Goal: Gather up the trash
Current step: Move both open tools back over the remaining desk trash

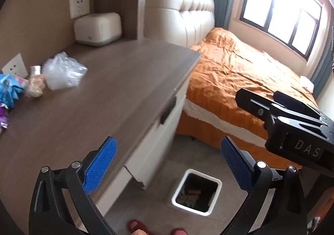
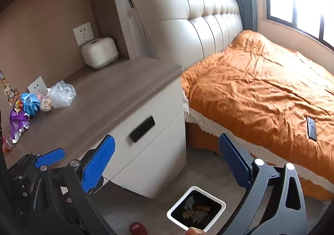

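Note:
Trash lies at the back left of the brown cabinet top [image 1: 117, 88] [image 2: 104, 105]: a clear plastic bag [image 1: 62, 74] [image 2: 61, 94], a crumpled cream wrapper [image 1: 35, 83] [image 2: 44, 103], a blue wrapper [image 1: 8, 90] [image 2: 30, 103] and a purple wrapper [image 1: 3, 118] [image 2: 17, 124]. A white-rimmed bin [image 1: 203, 174] [image 2: 180, 201] with scraps inside stands on the floor by the cabinet. My left gripper [image 1: 168, 165] is open and empty over the cabinet's front edge. My right gripper [image 2: 166, 164] [image 1: 258, 97] is open and empty above the bin, to the right of the left one.
A white rounded box [image 1: 98, 28] [image 2: 100, 52] sits at the cabinet's back by a wall socket. An orange-covered bed [image 1: 240, 72] [image 2: 261, 88] fills the right side, with a dark phone [image 2: 311, 128] on it. A person's red slipper [image 1: 135, 226] [image 2: 137, 228] is near the bin.

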Demonstrator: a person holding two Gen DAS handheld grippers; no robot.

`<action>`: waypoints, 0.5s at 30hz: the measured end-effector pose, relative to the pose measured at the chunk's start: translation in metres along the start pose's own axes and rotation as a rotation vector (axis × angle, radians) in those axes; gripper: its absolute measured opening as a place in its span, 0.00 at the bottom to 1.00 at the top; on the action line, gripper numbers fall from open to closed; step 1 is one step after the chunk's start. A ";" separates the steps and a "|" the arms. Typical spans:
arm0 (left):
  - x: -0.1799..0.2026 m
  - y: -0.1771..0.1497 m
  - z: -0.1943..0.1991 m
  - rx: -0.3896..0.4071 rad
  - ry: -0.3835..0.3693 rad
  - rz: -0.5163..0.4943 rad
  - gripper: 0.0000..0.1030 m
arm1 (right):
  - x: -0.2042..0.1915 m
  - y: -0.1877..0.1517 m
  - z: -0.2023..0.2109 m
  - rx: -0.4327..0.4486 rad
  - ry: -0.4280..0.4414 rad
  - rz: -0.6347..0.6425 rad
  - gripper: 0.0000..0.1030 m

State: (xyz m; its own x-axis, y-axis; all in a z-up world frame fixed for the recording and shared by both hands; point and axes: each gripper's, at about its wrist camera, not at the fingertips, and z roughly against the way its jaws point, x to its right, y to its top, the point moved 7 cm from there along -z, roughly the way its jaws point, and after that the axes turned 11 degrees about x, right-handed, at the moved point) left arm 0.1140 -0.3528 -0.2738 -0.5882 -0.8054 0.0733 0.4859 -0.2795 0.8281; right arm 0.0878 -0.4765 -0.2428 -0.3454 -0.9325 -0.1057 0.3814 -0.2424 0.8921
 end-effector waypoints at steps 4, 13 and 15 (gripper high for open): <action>-0.034 0.028 0.018 0.059 0.083 0.013 0.95 | -0.036 0.030 0.003 0.019 0.070 0.014 0.96; -0.100 0.071 0.047 0.156 0.173 0.079 0.95 | -0.110 0.063 -0.013 0.028 0.161 0.119 0.96; -0.113 0.076 0.050 0.171 0.218 0.073 0.95 | -0.124 0.065 -0.019 0.017 0.182 0.121 0.96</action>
State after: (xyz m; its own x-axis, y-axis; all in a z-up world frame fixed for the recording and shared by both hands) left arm 0.1852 -0.2565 -0.1914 -0.3943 -0.9185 0.0303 0.3947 -0.1395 0.9081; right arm 0.1718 -0.3813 -0.1794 -0.1368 -0.9878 -0.0738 0.3958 -0.1228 0.9101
